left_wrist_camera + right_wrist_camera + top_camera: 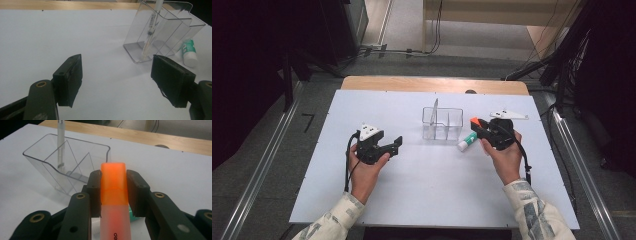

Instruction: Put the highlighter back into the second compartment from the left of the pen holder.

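My right gripper is shut on an orange highlighter, its cap pointing forward toward a clear plastic organizer. In the high view the right gripper sits just right of the organizer, with the orange highlighter at its tip. A white pen stands in the organizer's left compartment. A green-and-white glue stick lies on the white board beside the organizer, under the right gripper. My left gripper rests on the board to the left, open, jaws wide apart and bare.
The organizer has several compartments and stands mid-board. The white board lies on a wooden table. Rails run along both sides of the table, and cables lie on the floor beyond.
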Demonstrator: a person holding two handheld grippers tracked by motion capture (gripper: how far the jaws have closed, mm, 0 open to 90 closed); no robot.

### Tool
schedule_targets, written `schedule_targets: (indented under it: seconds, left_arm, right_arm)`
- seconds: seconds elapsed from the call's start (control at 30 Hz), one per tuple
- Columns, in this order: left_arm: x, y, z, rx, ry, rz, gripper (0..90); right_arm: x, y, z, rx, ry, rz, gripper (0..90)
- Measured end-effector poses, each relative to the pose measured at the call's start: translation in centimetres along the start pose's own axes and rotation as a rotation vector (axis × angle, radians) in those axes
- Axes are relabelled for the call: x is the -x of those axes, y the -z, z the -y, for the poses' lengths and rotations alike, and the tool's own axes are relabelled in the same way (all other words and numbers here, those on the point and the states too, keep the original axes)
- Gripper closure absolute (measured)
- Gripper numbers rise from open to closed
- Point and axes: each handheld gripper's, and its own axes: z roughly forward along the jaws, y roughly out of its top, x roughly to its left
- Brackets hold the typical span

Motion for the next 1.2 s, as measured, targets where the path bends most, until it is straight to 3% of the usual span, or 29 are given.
schedule_targets:
  seconds: [0.43, 0.8, 1.2]
  left_arm:
    - [0.0, -0.1, 0.0, 0.002, 0.003, 0.002, 26.3]
    - [0.0, -0.1, 0.0, 0.004, 0.003, 0.006, 26.3]
    - [0.0, -0.1, 0.0, 0.003, 0.002, 0.010, 26.3]
  right_arm:
    - [-2.6, -1.6, -2.8, 0.029, 0.025, -0.034, 65.1]
    - [-3.9, -4.1, -4.7, 0.032, 0.028, -0.037, 65.1]
    - [-4.9, -6.6, -6.4, 0.035, -0.007, -0.025, 65.1]
